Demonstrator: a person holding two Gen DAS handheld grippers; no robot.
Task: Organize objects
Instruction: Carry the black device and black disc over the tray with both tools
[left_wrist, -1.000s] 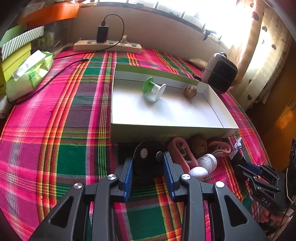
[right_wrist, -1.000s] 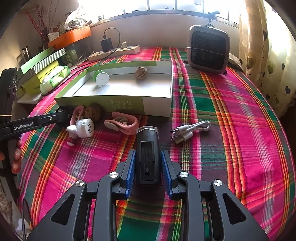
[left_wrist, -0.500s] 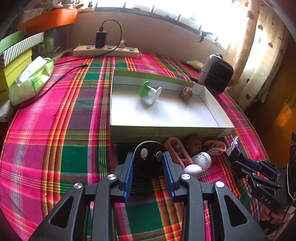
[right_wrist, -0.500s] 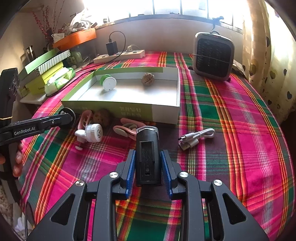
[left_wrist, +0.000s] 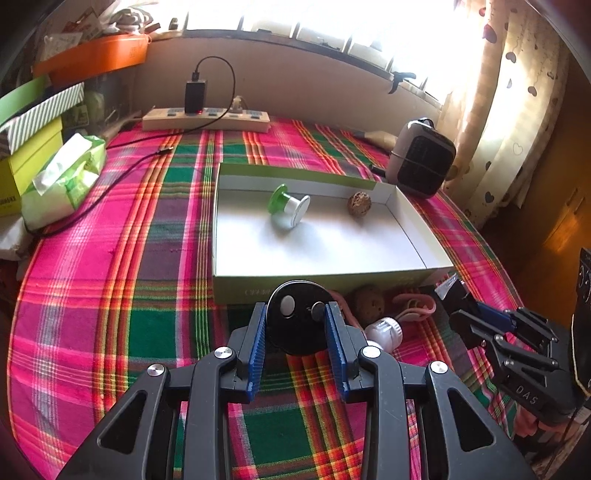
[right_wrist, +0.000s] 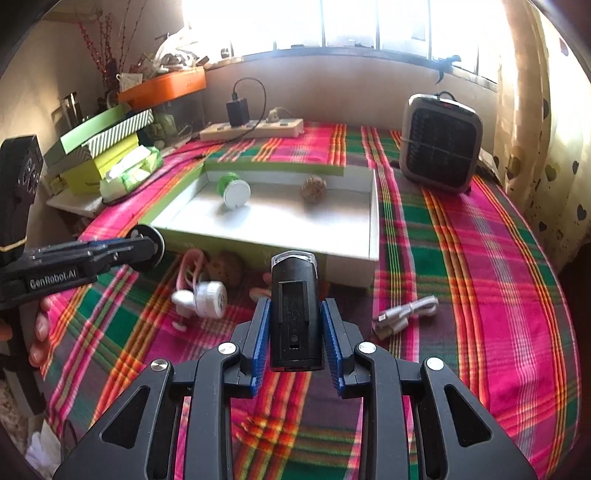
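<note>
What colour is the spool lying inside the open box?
The small plastic spool is green with white ends, clearest in the left wrist view.

- Left wrist view: the camera sits behind the left gripper (left_wrist: 297, 334) and looks forward along its fingers and slightly down, across the plaid tablecloth (left_wrist: 110, 295) toward the window wall. The open tray (left_wrist: 325, 284) lies close ahead, its near wall just beyond the fingertips.
- Right wrist view: the camera sits behind the right gripper (right_wrist: 295, 328), facing the same wall from a position further right; the tray (right_wrist: 347, 264) lies ahead and slightly left.
- Shared field: both views take in the tray, the heater (left_wrist: 421, 162) (right_wrist: 441, 147), the power strip (left_wrist: 207, 120) (right_wrist: 255, 129) and the small objects before the tray. Each gripper appears at the edge of the other's view.
</note>
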